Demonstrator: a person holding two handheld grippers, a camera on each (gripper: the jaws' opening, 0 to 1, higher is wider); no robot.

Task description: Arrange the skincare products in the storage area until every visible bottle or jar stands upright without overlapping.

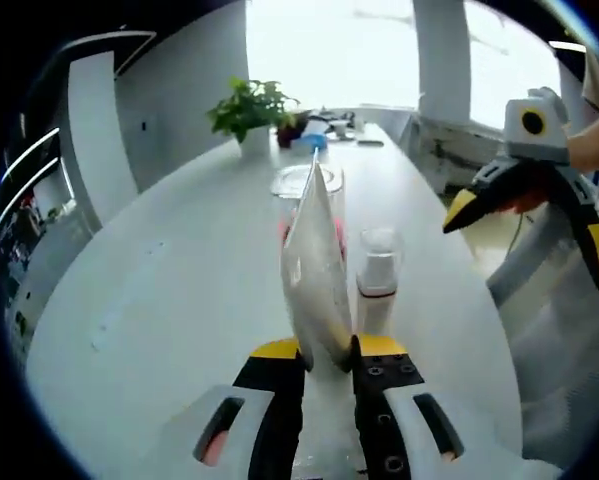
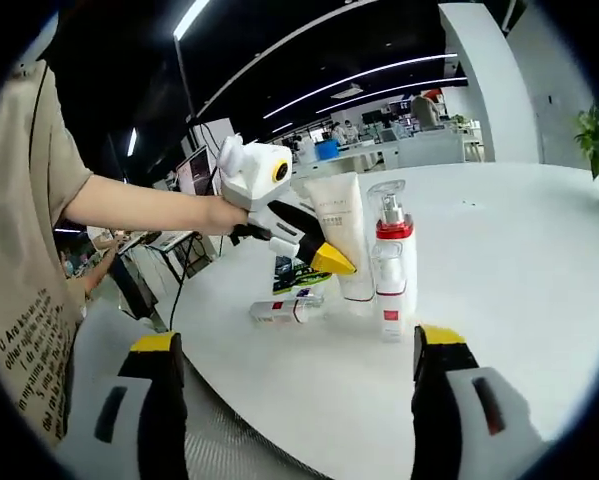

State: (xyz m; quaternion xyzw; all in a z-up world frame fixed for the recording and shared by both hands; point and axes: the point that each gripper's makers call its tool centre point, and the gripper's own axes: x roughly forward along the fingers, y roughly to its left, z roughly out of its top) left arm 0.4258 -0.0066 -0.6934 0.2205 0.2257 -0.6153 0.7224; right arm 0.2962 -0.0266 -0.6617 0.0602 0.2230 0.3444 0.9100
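Surroundings of the work surface: a long white desk [image 1: 179, 290] in an open-plan office.
A leafy potted plant [image 1: 251, 108] stands near the desk's far end, just beside small dark and blue items too blurred to identify; bright windows [image 1: 329, 45] and a white column [image 1: 443, 55] rise behind them. In the right gripper view, linear ceiling lights [image 2: 379, 75] cross a dark ceiling above distant office workstations [image 2: 379, 140], and a person's beige printed T-shirt [image 2: 24, 250] occupies the left margin.
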